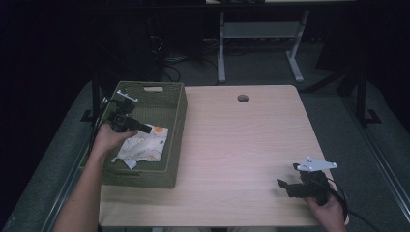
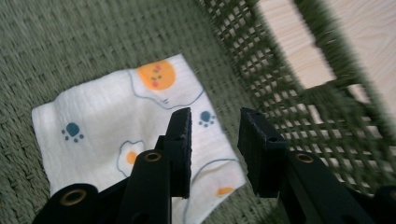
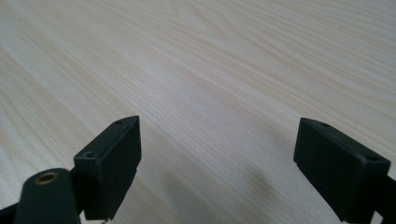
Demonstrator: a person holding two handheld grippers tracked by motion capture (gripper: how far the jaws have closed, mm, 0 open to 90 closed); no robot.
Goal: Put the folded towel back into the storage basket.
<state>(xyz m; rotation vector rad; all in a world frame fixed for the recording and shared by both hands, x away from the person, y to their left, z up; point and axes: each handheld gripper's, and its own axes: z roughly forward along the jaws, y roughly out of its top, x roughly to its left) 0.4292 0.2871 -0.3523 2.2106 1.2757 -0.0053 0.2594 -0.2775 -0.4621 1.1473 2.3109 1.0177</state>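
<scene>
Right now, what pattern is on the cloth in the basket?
White cloth printed with fried eggs and small blue paw prints; clearest in the left gripper view.

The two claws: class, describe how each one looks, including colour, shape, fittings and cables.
Both the left claw and the right claw are black with two blocky, flat-faced jaws and brass-coloured rivets. Each carries a pale three-cornered plate on top. A dark cable trails from the right one. The forearms are bare, without sleeves.

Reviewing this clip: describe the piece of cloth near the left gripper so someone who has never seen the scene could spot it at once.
Start at the light wooden table and find the green woven basket on its left edge. The cloth lies flat on the basket's floor, just below the left gripper, whose jaws stand apart with nothing between them. It is the one thing in the basket: white, printed with fried eggs and small blue paw prints.
</scene>
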